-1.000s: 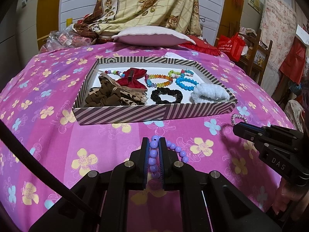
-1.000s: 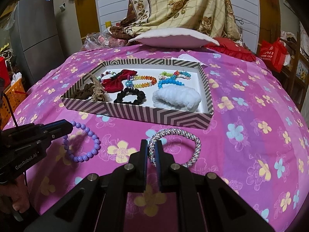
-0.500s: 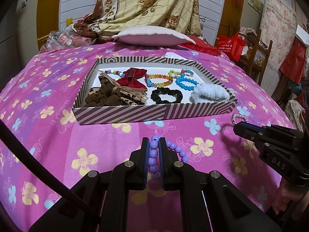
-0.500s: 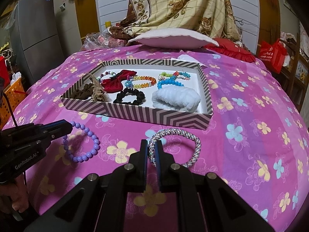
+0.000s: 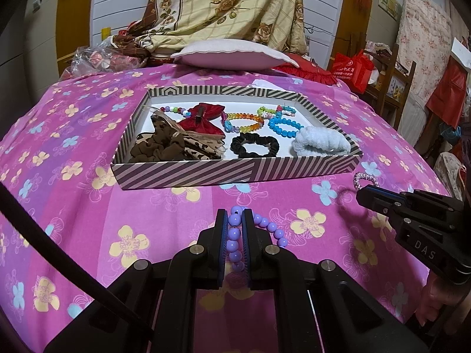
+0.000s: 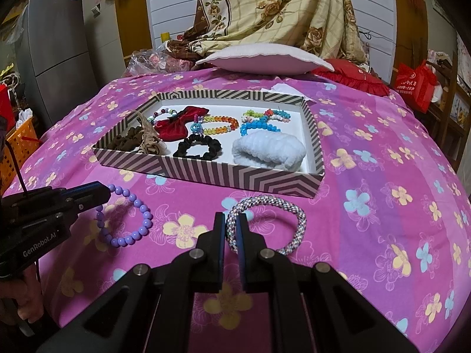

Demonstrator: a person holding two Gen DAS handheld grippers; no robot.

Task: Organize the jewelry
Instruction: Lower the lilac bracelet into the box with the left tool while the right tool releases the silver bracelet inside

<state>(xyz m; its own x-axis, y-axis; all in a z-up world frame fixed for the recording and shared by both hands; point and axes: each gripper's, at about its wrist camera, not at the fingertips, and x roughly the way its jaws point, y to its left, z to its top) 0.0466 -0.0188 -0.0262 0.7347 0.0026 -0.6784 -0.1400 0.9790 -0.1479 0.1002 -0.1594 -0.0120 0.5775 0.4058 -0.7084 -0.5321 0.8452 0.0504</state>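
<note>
A striped shallow box lies on the pink flowered bedspread with bead bracelets, a red bow, scrunchies and a white fluffy band inside. In front of it my left gripper is shut on a purple bead bracelet, whose loop rests on the cloth. To its right my right gripper is shut on a silver-white beaded rope bracelet, also resting on the bedspread.
A white pillow and a draped floral blanket sit behind the box. A red bag and wooden chair stand at the right, a fridge and orange basket at the left. A hand grips the left handle.
</note>
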